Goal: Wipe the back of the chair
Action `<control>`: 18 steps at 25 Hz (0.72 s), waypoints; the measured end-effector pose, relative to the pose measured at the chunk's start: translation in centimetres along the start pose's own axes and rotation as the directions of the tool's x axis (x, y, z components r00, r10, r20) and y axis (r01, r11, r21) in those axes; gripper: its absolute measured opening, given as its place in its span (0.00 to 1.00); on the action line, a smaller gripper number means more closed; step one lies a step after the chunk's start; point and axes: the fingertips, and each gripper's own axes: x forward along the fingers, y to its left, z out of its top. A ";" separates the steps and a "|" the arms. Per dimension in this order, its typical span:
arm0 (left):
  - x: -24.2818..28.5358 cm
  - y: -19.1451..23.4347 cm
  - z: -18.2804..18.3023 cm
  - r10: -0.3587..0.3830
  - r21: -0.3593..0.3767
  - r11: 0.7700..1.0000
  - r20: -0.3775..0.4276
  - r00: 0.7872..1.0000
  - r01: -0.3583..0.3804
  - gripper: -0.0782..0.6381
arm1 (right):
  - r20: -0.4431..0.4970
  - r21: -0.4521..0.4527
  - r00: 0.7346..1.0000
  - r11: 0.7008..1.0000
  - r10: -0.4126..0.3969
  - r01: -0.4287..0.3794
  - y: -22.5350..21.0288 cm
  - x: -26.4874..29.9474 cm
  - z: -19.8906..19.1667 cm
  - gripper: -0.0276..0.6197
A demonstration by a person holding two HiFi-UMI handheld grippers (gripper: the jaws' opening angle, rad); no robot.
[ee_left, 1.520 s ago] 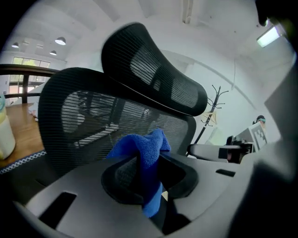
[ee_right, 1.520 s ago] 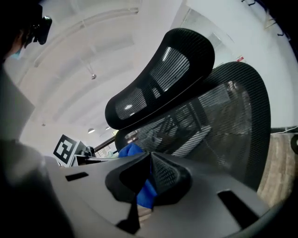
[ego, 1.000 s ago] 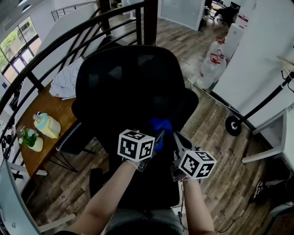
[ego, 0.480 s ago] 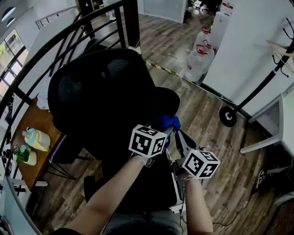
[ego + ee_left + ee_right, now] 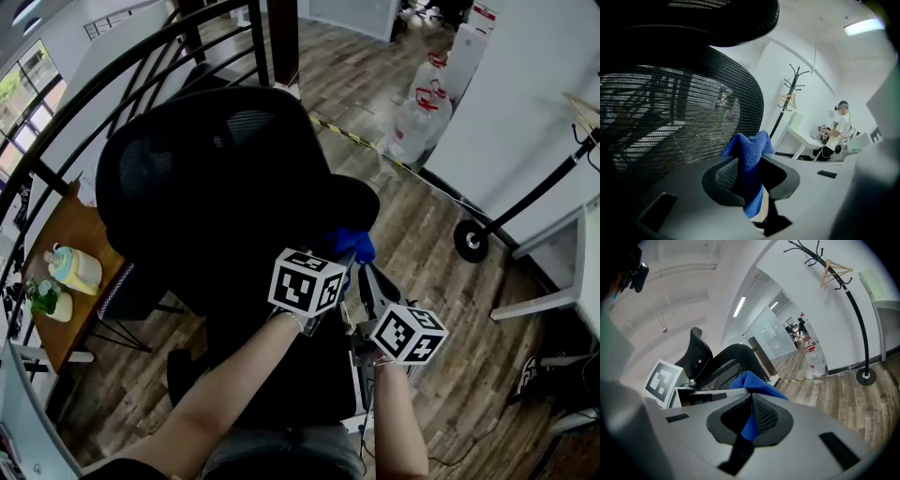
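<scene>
A black mesh office chair (image 5: 216, 178) fills the middle of the head view, seen from behind and above. A blue cloth (image 5: 352, 246) is bunched against the lower right edge of the chair's back. My left gripper (image 5: 342, 267) and right gripper (image 5: 367, 278) meet at it, both shut on the cloth. In the left gripper view the blue cloth (image 5: 750, 154) sticks up between the jaws of my left gripper (image 5: 752, 176), with the mesh back (image 5: 670, 117) close at the left. The right gripper view shows my right gripper (image 5: 751, 416) pinching the cloth (image 5: 752, 383), with the chair (image 5: 726, 364) beyond.
A black curved railing (image 5: 112, 75) runs behind the chair. A wooden table (image 5: 66, 225) with bottles lies at the left. Water jugs (image 5: 417, 122) and a coat stand's base (image 5: 469, 241) are at the right, near a white desk (image 5: 562, 262). A person (image 5: 840, 124) stands far off.
The cloth and both grippers have drifted right along the chair's back, nearer its right edge. Both grippers stay shut on the cloth.
</scene>
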 end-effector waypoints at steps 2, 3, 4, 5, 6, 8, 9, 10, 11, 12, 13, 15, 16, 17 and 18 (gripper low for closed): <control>-0.3 0.3 -0.1 0.005 0.007 1.000 0.001 1.000 -0.005 0.23 | -0.008 0.005 1.000 1.000 0.009 -0.009 0.4 0.3 -0.4 0.09; -0.5 0.5 -0.2 0.006 0.009 1.000 0.001 1.000 -0.006 0.23 | -0.011 0.006 1.000 1.000 0.012 -0.012 0.6 0.4 -0.6 0.09; -0.7 0.6 -0.2 0.007 0.008 1.000 0.002 1.000 -0.007 0.23 | -0.014 0.007 1.000 1.000 0.014 -0.014 0.8 0.5 -0.7 0.09; -0.9 0.8 -0.2 0.008 0.006 1.000 0.003 1.000 -0.008 0.23 | -0.017 0.006 1.000 1.000 0.016 -0.016 0.9 0.7 -0.8 0.09; -1.0 0.9 -0.2 0.009 0.002 1.000 0.004 1.000 -0.009 0.23 | -0.020 0.005 1.000 1.000 0.018 -0.018 1.0 0.8 -0.8 0.09; -1.4 1.3 -0.2 0.015 -0.004 1.000 0.008 1.000 -0.015 0.23 | -0.026 0.003 0.999 1.000 0.023 -0.023 1.3 1.0 -0.9 0.09; -1.7 1.5 -0.3 0.019 -0.007 1.000 0.009 1.000 -0.019 0.23 | -0.029 0.003 0.999 1.000 0.026 -0.026 1.6 1.2 -1.0 0.09; -1.9 1.8 -0.3 0.023 -0.009 1.000 0.011 1.000 -0.023 0.23 | -0.032 0.002 0.999 1.000 0.030 -0.030 1.8 1.4 -1.1 0.09; -2.2 2.1 -0.4 0.028 -0.012 1.000 0.013 1.000 -0.028 0.23 | -0.035 0.000 0.999 0.999 0.035 -0.035 2.1 1.6 -1.2 0.09; -2.5 2.4 -0.4 0.032 -0.014 0.999 0.014 0.999 -0.032 0.23 | -0.039 -0.001 0.998 0.999 0.039 -0.039 2.4 1.8 -1.3 0.09; -2.8 2.6 -0.5 0.036 -0.016 0.999 0.016 0.999 -0.036 0.23 | -0.043 -0.002 0.998 0.999 0.044 -0.044 2.7 2.0 -1.5 0.09; -3.5 3.1 -0.6 0.045 -0.020 0.999 0.017 0.999 -0.045 0.23 | -0.057 -0.005 0.997 0.998 0.055 -0.056 3.4 2.3 -1.9 0.09; -3.8 3.3 -0.8 0.050 -0.022 0.999 0.017 0.999 -0.050 0.23 | -0.064 -0.008 0.996 0.998 0.062 -0.062 3.7 2.5 -2.1 0.09; -4.1 3.6 -0.9 0.055 -0.026 0.998 0.018 0.998 -0.055 0.23 | -0.072 -0.011 0.995 0.998 0.069 -0.070 4.1 2.6 -2.4 0.09; -4.5 3.9 -1.0 0.061 -0.029 0.998 0.020 0.998 -0.060 0.23 | -0.078 -0.015 0.994 0.997 0.076 -0.077 4.5 2.8 -2.6 0.09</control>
